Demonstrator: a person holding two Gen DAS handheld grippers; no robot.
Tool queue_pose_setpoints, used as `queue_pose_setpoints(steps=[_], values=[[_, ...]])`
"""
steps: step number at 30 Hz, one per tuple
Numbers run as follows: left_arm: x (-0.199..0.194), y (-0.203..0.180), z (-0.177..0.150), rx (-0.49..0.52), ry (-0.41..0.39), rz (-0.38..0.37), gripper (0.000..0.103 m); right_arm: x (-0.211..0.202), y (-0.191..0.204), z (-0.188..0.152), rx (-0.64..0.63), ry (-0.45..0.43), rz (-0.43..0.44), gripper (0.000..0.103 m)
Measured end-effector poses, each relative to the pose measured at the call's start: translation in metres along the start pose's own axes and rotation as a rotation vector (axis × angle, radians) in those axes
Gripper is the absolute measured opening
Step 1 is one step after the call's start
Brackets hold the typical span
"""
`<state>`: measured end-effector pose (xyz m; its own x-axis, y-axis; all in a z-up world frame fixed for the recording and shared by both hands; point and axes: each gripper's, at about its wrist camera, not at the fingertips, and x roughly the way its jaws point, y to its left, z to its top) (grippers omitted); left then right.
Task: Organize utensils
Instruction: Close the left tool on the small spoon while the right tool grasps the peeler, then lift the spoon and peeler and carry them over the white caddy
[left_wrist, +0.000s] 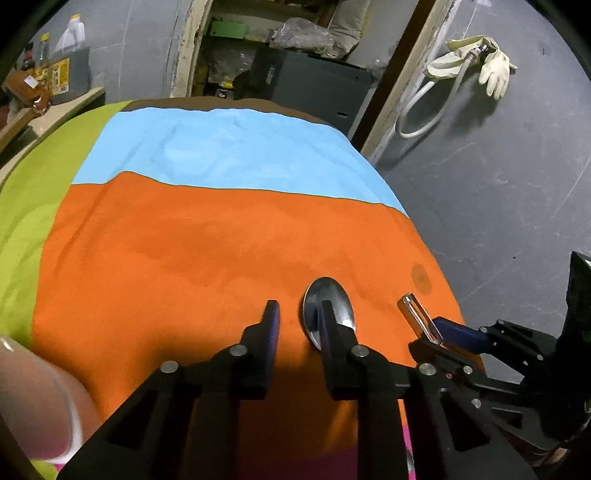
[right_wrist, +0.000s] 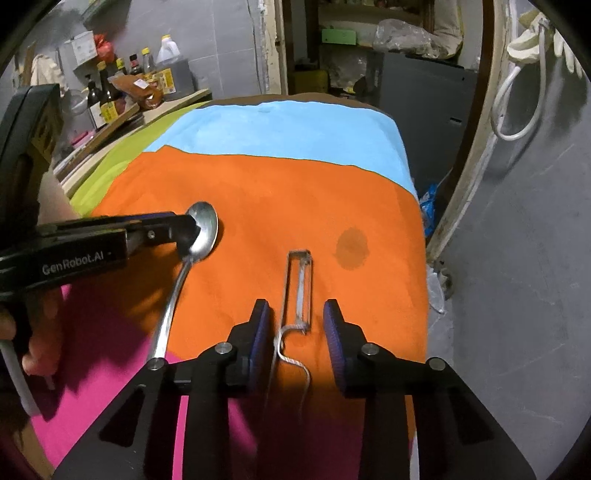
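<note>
Spoon bowl under my left gripper, jaws narrow, grip unclear; right gripper straddles peeler, untouched. Either could skid on cloth.

Orange, blue, green, pink cloth over table, dark stain on orange part. Bottles on shelf far left. Pale gloves, white hose on grey wall.
</note>
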<state>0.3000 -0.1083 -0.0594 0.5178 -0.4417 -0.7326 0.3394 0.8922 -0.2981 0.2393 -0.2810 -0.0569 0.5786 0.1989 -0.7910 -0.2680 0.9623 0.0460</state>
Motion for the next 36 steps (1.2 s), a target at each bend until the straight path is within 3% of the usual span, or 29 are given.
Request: queue_pose_setpoints(steps=[4,9,12,18,24,36], values=[[0.002,-0.001,0.001,-0.006,0.013,-0.034,0.007,0.004,0.001,0.004,0.008,0.002,0.007,0.023],[-0.001,-0.007,0.001,0.007,0.003,-0.037,0.002,0.006,0.0,0.007,0.022,0.008,0.015,0.022],[-0.01,-0.012,-0.001,0.028,-0.03,-0.027,0.001,0.006,0.001,0.006,0.026,-0.001,-0.005,0.011],[-0.045,-0.028,-0.007,0.128,-0.167,0.022,0.0,-0.004,-0.002,0.002,0.087,-0.045,0.028,0.01],[-0.085,-0.033,-0.017,0.194,-0.312,0.057,0.0,-0.039,0.011,-0.005,0.102,-0.221,0.018,0.01],[-0.137,-0.018,-0.028,0.149,-0.484,0.1,0.0,-0.09,0.051,-0.009,0.103,-0.586,-0.067,0.01]])
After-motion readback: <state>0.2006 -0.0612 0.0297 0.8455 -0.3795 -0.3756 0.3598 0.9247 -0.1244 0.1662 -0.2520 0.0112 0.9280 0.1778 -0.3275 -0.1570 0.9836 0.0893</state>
